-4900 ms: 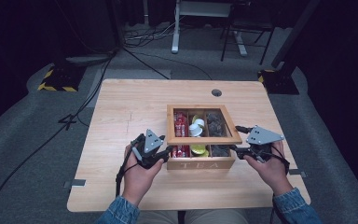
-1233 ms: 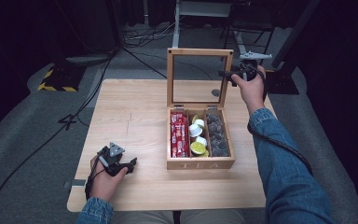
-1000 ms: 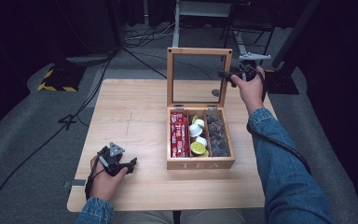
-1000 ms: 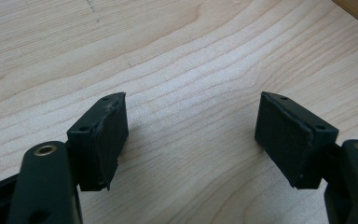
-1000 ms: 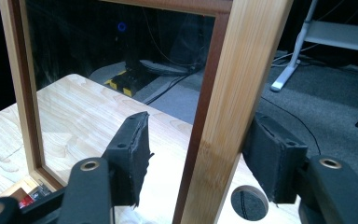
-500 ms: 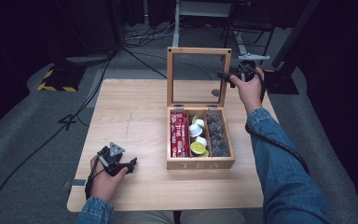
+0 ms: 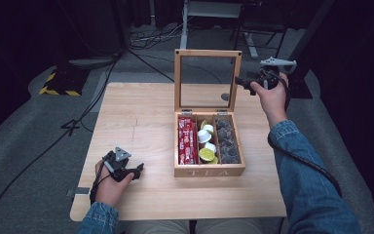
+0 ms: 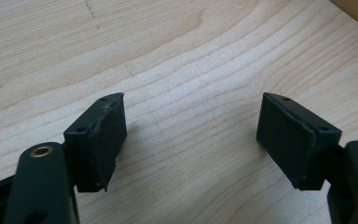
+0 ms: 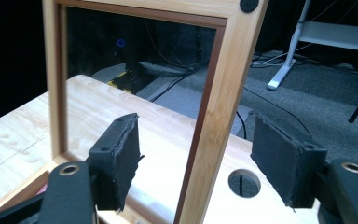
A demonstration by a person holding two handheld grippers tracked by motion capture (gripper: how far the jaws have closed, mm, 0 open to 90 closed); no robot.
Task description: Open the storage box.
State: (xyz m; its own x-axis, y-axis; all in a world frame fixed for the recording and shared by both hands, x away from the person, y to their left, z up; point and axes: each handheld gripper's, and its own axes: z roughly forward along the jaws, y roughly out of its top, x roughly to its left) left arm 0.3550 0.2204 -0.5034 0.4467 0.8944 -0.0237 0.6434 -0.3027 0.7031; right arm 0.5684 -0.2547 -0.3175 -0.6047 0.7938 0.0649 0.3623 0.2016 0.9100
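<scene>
In the right gripper view the right tool [image 9: 196, 168] has just been opening, its jaws now apart on either side of the upright wooden lid frame [image 9: 214, 116] without touching it, the pale worktop [image 9: 23, 126] lying behind the glass pane [image 9: 135, 79].

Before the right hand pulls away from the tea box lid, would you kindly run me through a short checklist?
1. Lid stands upright on its hinges: ok.
2. Right tongs have just been opening and straddle the lid's side rail, pads apart from it: ok.
3. Left tongs open, nothing between them, over bare table: ok.
4. Tea box compartments uncovered, red packets in reach: ok.
5. Lid will stay up unaided: cannot tell.
</scene>
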